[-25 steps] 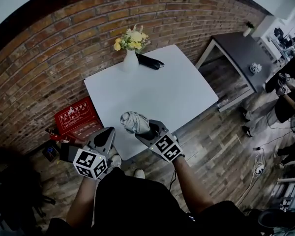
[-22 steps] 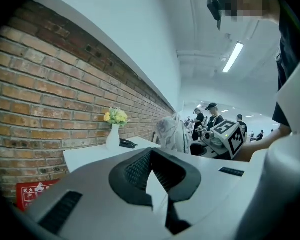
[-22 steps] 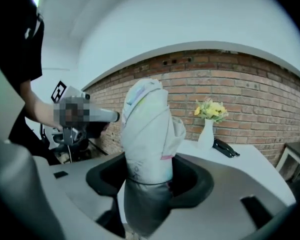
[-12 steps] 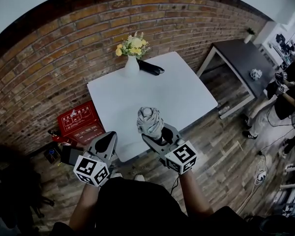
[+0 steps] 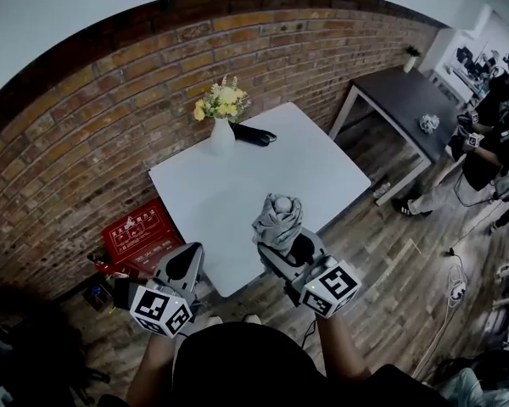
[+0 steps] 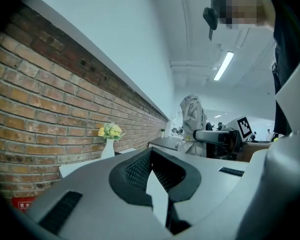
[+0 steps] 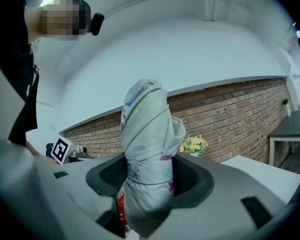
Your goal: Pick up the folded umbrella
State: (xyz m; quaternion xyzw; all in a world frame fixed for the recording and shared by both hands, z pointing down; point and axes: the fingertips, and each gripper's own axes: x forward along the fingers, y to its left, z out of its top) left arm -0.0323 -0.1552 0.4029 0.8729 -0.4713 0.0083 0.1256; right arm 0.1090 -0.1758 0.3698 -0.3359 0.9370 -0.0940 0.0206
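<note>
folded umbrella upright, clamped in right tongs

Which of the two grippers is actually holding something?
The right gripper: its jaws clamp the folded umbrella. The left gripper has its jaws together with nothing between them.

right gripper | moved right along the white table's near edge | folded umbrella | swung from slanted to nearly upright, top end raised
</note>
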